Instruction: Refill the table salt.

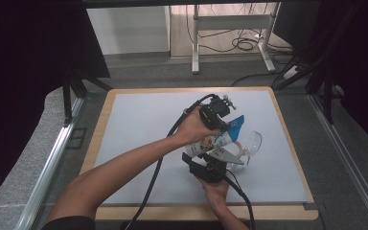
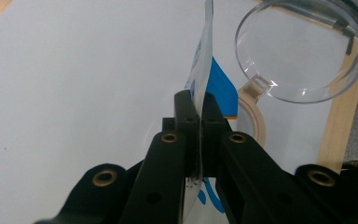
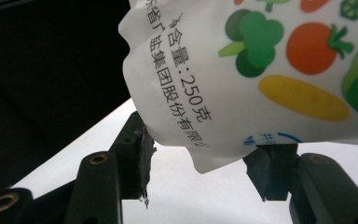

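Observation:
A white pouch [image 1: 215, 140] printed with vegetables, blue at its top [image 1: 237, 122], hangs tilted over the right half of the mat. My left gripper [image 1: 224, 122] reaches across from the left and is shut on the pouch's thin top edge [image 2: 204, 56]; in the left gripper view the jaws [image 2: 199, 100] pinch the film. Below the pouch is my right gripper [image 1: 207, 158]. In the right gripper view the pouch's bulging lower end [image 3: 242, 79] hangs between the open jaws [image 3: 205, 151], and the left pad [image 3: 144, 144] brushes it.
A clear round glass vessel with a handle [image 1: 252, 142] [image 2: 303, 51] stands just right of the pouch, on a pale wooden ring [image 2: 257, 122]. A white mat [image 1: 143, 124] covers the wood-edged table [image 1: 294, 143]. Desk legs and cables lie on the floor beyond.

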A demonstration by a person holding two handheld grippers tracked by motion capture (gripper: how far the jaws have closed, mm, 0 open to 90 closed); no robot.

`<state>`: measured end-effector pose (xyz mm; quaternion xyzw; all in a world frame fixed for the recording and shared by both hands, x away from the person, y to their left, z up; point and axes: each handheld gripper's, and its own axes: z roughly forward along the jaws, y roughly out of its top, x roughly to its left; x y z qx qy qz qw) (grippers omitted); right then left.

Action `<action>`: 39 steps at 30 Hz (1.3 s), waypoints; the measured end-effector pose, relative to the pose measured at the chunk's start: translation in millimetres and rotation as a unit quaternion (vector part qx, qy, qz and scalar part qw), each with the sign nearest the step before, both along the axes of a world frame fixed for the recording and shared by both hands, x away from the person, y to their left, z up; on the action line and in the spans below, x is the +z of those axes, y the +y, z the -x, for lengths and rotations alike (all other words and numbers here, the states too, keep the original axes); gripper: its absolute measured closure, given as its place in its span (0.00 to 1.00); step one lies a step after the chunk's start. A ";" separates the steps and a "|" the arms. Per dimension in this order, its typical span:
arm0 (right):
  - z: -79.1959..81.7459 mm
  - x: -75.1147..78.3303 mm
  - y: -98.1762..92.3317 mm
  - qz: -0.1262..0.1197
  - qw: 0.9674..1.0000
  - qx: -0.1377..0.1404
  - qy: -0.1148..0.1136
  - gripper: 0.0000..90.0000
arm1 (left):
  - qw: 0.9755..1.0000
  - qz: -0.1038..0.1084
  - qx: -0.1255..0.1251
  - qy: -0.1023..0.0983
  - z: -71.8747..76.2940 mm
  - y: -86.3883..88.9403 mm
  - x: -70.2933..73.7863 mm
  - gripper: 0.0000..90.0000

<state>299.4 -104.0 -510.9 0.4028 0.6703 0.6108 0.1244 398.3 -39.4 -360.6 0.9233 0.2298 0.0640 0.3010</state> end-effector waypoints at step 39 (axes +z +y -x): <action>0.5 -0.4 3.8 -0.005 1.000 0.001 -0.002 0.53 | 1.000 -0.023 -0.015 0.004 -0.5 -3.6 0.1 1.00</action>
